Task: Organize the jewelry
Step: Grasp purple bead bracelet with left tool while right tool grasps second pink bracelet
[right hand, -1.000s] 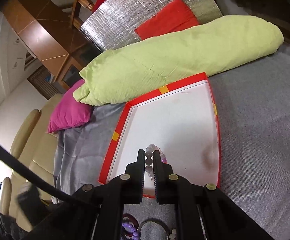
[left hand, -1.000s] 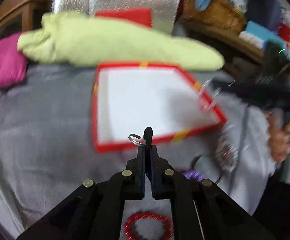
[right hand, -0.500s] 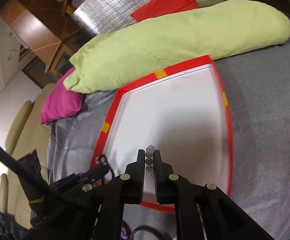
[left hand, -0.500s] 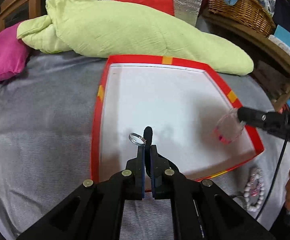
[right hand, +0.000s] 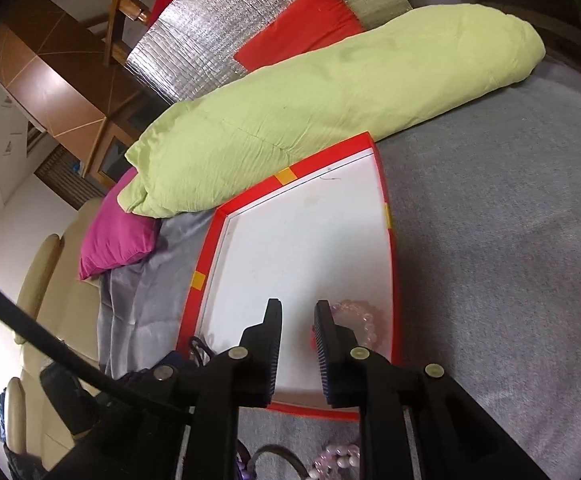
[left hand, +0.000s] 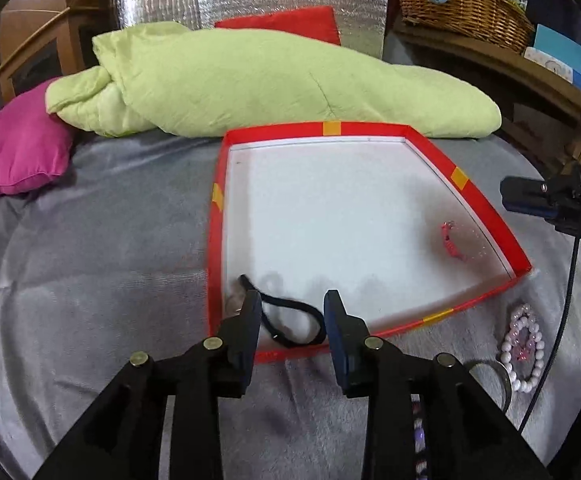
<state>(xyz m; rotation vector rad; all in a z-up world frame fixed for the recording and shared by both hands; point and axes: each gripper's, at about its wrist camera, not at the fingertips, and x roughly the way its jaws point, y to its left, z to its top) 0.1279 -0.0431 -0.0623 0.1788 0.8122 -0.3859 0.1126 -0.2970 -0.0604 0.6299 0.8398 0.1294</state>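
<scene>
Left gripper (left hand: 290,304) and right gripper (right hand: 297,314) jaws just opened, nothing pinched: black cord necklace (left hand: 290,322) lies lower centre in red tray (left hand: 486,204), pink bead bracelet (right hand: 360,318) at tray's lower right.

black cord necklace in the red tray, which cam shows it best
The left wrist view: the black cord lies looped in the red tray's near corner, between the open fingers. The right wrist view shows only a dark bit at the tray's corner.
</scene>
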